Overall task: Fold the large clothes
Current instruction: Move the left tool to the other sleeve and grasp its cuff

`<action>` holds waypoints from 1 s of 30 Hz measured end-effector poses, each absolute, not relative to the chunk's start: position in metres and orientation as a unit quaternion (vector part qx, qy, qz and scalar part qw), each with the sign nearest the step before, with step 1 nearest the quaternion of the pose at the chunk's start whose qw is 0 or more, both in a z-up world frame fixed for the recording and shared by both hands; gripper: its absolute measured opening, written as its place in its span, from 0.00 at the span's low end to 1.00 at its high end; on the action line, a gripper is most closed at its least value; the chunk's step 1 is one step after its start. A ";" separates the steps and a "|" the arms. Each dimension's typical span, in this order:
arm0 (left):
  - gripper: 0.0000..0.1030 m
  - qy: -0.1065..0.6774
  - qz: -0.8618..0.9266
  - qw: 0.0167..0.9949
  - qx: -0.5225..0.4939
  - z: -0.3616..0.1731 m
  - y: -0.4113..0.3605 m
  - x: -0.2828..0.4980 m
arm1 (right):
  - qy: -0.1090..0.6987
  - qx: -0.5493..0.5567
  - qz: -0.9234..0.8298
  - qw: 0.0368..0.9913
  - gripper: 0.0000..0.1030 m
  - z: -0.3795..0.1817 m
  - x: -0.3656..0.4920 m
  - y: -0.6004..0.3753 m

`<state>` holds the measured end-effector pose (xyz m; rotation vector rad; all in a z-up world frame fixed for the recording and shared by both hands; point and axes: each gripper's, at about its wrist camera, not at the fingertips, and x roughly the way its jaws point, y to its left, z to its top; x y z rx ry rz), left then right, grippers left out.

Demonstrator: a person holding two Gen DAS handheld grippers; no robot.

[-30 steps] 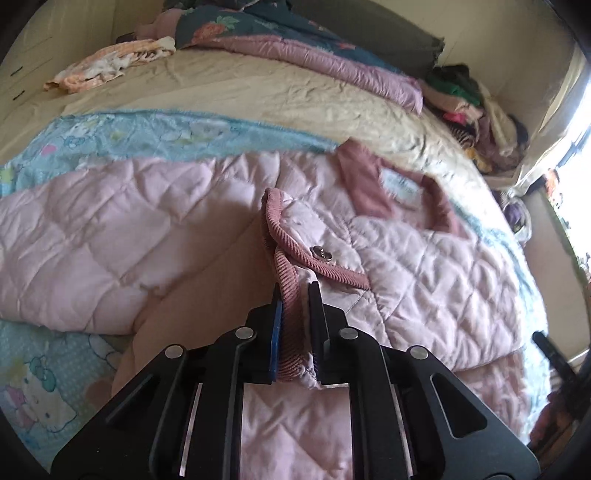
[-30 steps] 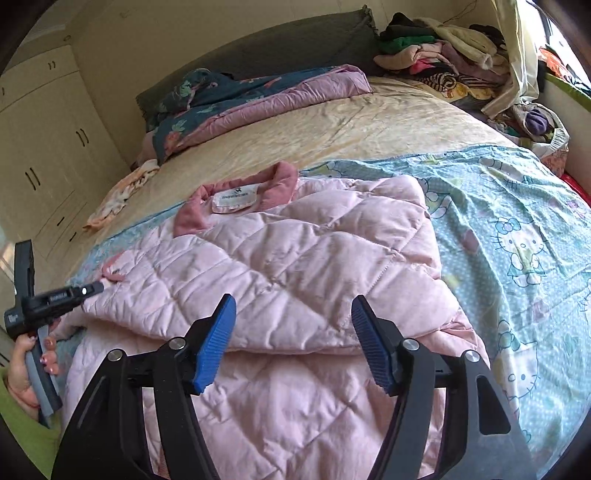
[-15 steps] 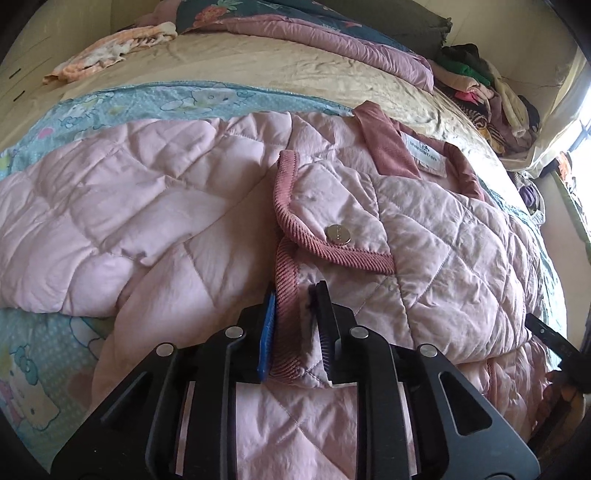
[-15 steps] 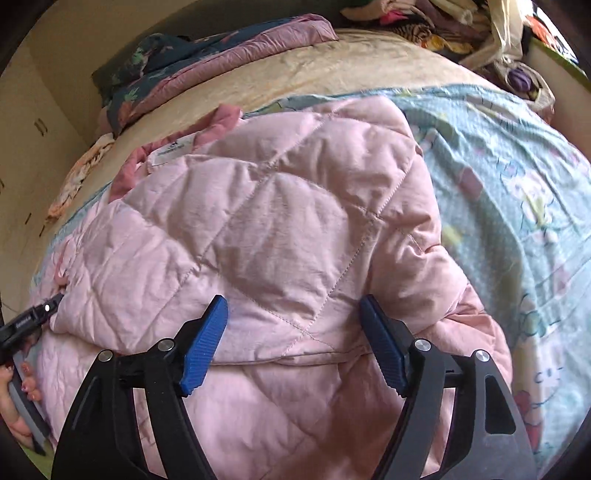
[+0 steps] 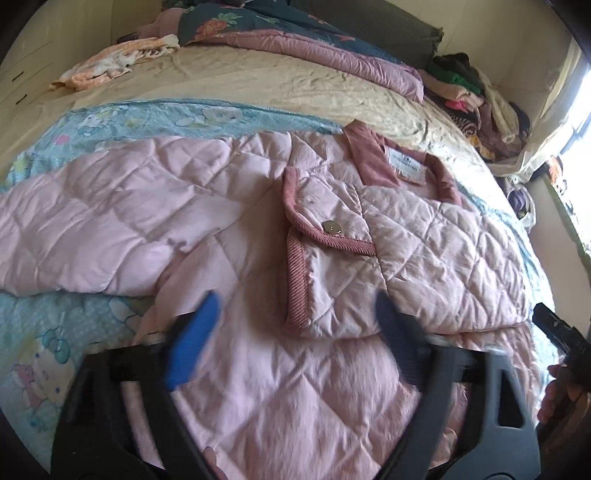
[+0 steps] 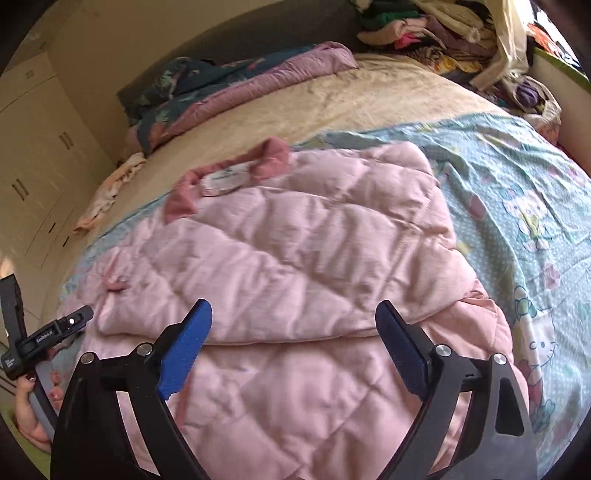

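The left gripper (image 5: 295, 332) hangs low over the near part of a pink quilted jacket (image 5: 258, 369), its jaws spread wide with nothing between them; its fingers are blurred, the left one blue-padded (image 5: 192, 343). The right gripper (image 6: 293, 345) is held in much the same way over the jacket's other side, tilted slightly down toward it, jaws also wide apart and empty, the blue pads (image 6: 184, 354) facing each other above the fabric. In the right wrist view the left gripper's black body (image 6: 48, 336) shows at the left edge with the person's hand (image 6: 33, 413) wrapped round its handle just off the jacket's edge; in the left wrist view a dark part of the right gripper shows at the right edge. The jacket lies spread on a light blue cartoon-print sheet (image 5: 55, 332) on a bed (image 5: 295, 85), collar (image 5: 369, 158) with its white label pointing toward the headboard. One sleeve (image 5: 92, 229) stretches out to the left in the left wrist view. A folded-over panel lies across the chest, and on it sits a pocket (image 5: 328, 258) edged in darker pink ribbed trim, its flap closed with a metal snap (image 5: 331, 226). The near hem reaches under both grippers. Beyond the jacket are a rumpled dark floral quilt (image 5: 277, 29) and a heap of clothes (image 5: 472, 92) in the far corner.
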<state>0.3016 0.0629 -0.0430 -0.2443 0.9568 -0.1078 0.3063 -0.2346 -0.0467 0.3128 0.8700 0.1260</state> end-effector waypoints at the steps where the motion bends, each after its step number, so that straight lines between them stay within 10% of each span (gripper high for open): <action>1: 0.91 0.458 -0.049 0.880 -0.120 -0.040 0.067 0.299 | 0.417 0.150 0.064 0.894 0.87 -0.043 0.305 -0.231; 30: 0.91 0.415 0.049 0.893 -0.169 -0.024 0.195 0.239 | 0.370 0.086 0.157 0.912 0.94 0.018 0.288 -0.077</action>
